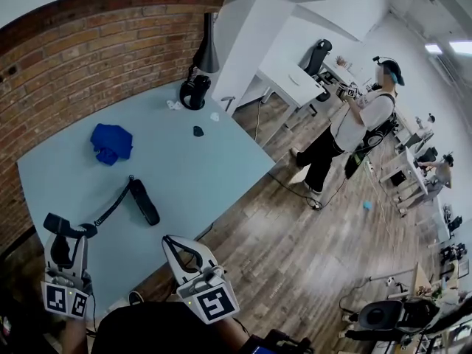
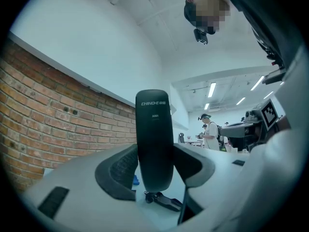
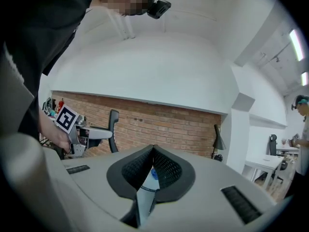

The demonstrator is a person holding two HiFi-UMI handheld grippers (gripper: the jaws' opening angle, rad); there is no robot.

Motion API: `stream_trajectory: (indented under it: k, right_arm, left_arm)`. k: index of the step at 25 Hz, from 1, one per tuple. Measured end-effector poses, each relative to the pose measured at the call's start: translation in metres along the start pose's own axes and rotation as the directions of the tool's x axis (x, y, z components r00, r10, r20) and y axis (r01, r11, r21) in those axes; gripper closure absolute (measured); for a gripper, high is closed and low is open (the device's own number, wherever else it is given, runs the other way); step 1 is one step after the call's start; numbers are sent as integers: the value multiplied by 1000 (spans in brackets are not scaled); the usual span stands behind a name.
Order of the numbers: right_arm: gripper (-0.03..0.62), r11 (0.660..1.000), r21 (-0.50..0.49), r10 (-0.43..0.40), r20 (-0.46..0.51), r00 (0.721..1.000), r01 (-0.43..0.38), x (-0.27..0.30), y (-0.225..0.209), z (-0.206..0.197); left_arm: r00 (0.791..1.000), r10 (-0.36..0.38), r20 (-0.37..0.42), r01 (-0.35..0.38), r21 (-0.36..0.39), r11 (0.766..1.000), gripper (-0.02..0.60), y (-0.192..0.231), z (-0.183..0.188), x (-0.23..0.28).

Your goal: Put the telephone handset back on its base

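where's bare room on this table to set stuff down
Bare: the wide middle of the table, between base, cloth and lamp, and the right edge past the base. Crowded: the far corner round the lamp, with small bits.

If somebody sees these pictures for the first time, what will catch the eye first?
First, the black handset gripped upright in the jaws of the left gripper, its cord running to a long black piece on the blue table. Then the crumpled blue cloth farther back near the brick wall, and the right gripper, jaws shut and empty, at the table's near edge.
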State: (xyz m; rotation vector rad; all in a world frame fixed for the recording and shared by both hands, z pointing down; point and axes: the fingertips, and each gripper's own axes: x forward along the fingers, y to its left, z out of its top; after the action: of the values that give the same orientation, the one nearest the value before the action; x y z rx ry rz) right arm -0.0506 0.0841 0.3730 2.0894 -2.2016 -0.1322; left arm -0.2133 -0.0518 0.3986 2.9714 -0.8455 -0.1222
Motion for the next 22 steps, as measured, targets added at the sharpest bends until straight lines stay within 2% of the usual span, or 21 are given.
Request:
stream_trajectory:
  k: [12, 22]
  right_arm:
    - [588, 999, -31, -11, 59, 998, 13, -7, -11, 2]
    - [588, 998, -56, 21, 58, 998, -18, -10, -25, -13]
  left_arm:
    - [1000, -20, -13, 20, -3, 1000, 325, -18, -10, 5]
    - [999, -30, -38, 30, 5, 1000, 325, -41, -24, 15]
